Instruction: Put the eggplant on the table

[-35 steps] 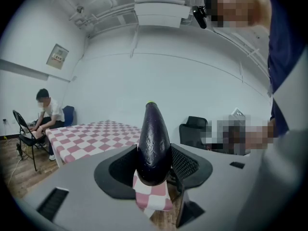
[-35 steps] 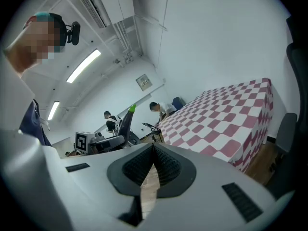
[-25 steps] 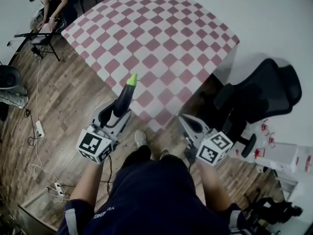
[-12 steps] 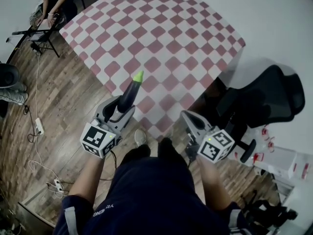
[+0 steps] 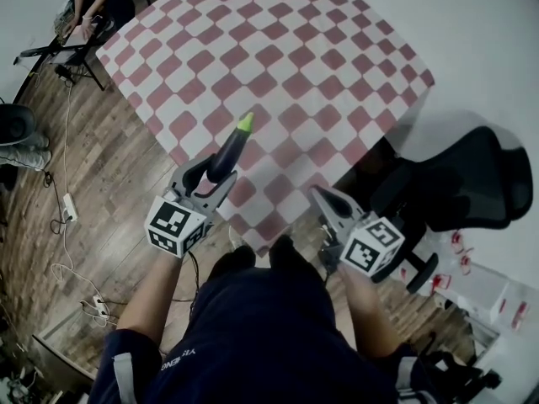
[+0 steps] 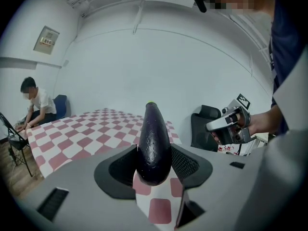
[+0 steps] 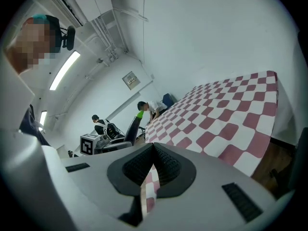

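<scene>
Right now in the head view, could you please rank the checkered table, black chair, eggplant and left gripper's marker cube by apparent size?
1. checkered table
2. black chair
3. eggplant and left gripper's marker cube: about alike; the cube sits nearer the camera, so I won't rank them.

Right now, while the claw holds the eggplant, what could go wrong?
The left claw grips the eggplant only by its fat end, and most of it sticks out, so it might tip or slip free. It also hangs near the edge of the table. Let go there, it could roll off onto the wooden floor.
</scene>
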`<control>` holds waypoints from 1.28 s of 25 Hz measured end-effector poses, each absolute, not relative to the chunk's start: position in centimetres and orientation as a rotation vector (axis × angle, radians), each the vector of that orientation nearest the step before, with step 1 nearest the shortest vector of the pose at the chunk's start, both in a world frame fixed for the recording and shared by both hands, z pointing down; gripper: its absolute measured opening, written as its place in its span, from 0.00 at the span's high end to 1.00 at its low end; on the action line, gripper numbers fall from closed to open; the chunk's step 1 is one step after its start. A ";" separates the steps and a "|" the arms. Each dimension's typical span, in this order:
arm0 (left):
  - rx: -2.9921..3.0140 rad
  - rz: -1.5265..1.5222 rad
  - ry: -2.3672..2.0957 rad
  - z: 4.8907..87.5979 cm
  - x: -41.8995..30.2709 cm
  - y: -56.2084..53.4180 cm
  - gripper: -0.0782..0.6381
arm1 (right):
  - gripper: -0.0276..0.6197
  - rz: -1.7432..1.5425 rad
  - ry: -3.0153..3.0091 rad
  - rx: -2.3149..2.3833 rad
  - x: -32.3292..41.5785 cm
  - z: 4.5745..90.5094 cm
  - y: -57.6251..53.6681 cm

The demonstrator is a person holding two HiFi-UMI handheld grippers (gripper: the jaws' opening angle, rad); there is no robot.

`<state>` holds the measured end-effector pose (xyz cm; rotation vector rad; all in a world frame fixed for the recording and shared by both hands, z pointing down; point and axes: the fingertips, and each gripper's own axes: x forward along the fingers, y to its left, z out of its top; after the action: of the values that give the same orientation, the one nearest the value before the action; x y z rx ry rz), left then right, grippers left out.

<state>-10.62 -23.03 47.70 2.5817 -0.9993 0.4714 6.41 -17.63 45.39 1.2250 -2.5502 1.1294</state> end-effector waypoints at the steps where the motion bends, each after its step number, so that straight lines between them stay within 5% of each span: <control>1: 2.578 0.486 -1.000 48.1 -10.1 -23.7 0.56 | 0.93 1.139 -2.547 1.213 6.8 45.7 -18.0; 32: 2.368 1.093 -0.781 66.5 0.7 -31.6 0.56 | 0.93 1.383 -2.391 1.176 16.9 54.1 -20.7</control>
<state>0.74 -31.58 66.48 2.3683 -0.7806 1.0933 16.86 -20.74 54.13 1.1759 -2.3907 1.3834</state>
